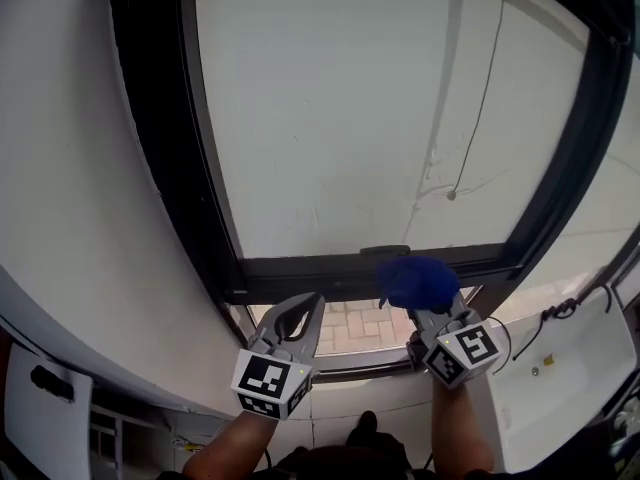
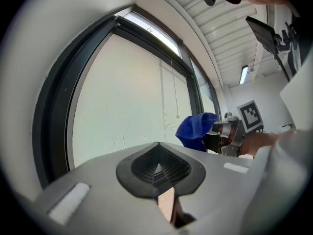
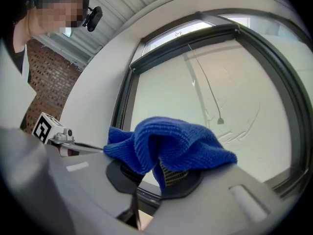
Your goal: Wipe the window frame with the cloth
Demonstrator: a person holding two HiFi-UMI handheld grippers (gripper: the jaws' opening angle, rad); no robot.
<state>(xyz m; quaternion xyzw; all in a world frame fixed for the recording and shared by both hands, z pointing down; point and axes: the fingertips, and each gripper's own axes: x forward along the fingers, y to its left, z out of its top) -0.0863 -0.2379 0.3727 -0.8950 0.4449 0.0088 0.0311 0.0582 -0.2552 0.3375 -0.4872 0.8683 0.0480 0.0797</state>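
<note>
Closest to the person, the left grey two-jaw gripper (image 1: pixel 303 313) has its jaws pressed together with nothing in them. It hangs just below the bottom bar of the window, toward the left. Beside it, the right grey two-jaw gripper (image 1: pixel 432 313) has its jaws squeezed onto the soft blue knitted cloth (image 1: pixel 416 281). The cloth bunches up over the jaw tips. It is at the bottom bar of the dark metal window frame (image 1: pixel 310 275), nearer the bottom right corner than the left one. I cannot tell if it presses on the bar or is just in front of it.

The step now looks like wiping along that bottom bar. To do it well, I think the cloth should be pushed flat on the bar and slid slowly all the way into each corner. The grip should be tight so the cloth does not slip out. The hard jaw tips should not scrape the pale window pane (image 1: pixel 330 118). Farther up, a thin grey cord (image 1: pixel 486 88) with a small round bead (image 1: pixel 452 195) hangs over the pane. The cloth could catch on it, so go around it.

Count: two grippers, one cloth, one window frame, one pane, one cord, one bead.
</note>
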